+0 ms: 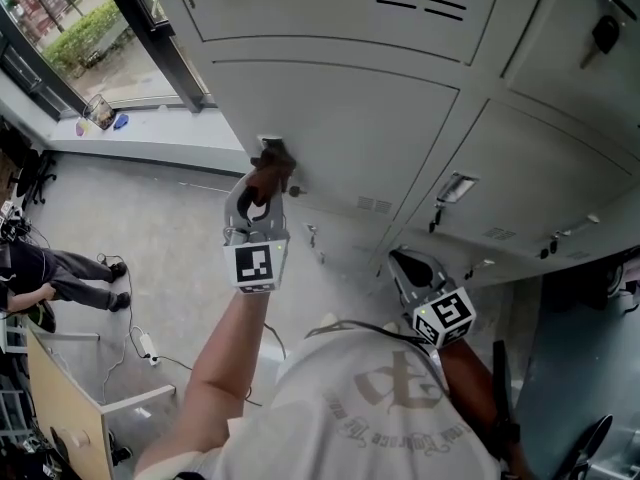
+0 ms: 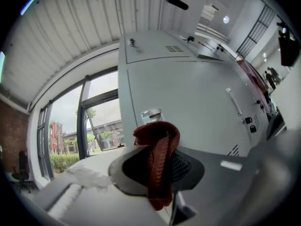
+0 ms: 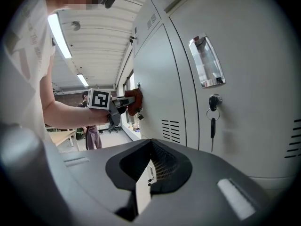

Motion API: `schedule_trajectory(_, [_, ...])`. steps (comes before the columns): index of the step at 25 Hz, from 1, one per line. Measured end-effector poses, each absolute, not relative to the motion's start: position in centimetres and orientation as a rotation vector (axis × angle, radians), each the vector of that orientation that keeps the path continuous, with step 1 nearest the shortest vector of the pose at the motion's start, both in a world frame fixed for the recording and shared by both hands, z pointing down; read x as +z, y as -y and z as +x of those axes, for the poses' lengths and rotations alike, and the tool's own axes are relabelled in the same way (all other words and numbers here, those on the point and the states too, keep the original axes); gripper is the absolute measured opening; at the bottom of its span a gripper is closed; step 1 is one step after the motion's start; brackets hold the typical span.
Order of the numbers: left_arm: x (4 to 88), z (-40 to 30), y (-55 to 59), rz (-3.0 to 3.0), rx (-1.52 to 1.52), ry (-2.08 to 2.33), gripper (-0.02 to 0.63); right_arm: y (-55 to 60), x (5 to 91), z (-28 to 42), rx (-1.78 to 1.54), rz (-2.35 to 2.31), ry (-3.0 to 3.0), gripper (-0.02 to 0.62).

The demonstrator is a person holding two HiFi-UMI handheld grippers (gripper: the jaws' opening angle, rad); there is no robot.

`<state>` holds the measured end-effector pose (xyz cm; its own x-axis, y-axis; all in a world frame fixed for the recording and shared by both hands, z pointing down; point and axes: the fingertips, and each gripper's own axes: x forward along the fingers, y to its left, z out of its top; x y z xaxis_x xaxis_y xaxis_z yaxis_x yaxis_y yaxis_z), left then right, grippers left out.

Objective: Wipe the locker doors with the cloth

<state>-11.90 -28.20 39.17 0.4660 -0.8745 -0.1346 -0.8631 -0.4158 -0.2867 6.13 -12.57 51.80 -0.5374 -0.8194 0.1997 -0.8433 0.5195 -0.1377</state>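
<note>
1. Left gripper (image 1: 269, 171) held up at the upper locker door (image 1: 350, 133), jaws clamped on a bunched rust-red knitted cloth (image 2: 157, 166). Cloth pressed against that door, near its left edge.
2. Right gripper (image 3: 145, 185) well apart from that door, lower and to its right. Jaws pressed together on nothing, idle.
3. Small hanging key (image 3: 139, 117) just under the cloth on that door. Likely snag: knit loops catching on it in a downward stroke, pulling the cloth from the grip or twisting the key.
4. Loose tail of cloth dangling beneath the jaws, apparently gripped by a fold only. Risk of slipping free under hard rubbing against that door.
5. Possible scrape of bare jaw tips on that door's paint, if tilted past the cloth.
</note>
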Motion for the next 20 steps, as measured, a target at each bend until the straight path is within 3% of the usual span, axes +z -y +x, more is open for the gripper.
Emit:
schedule_trajectory(10, [39.1,-6.8,26.1,-2.289,-0.281,-1.318,0.078,12.9,51.7,6.8,0.324,1.448,2.641,0.008])
schedule_trajectory(20, [42.5,-2.8,24.9,-2.572,-0.219,-1.313,0.08,12.6,51.4,7.5,0.336,1.468,2.642,0.008])
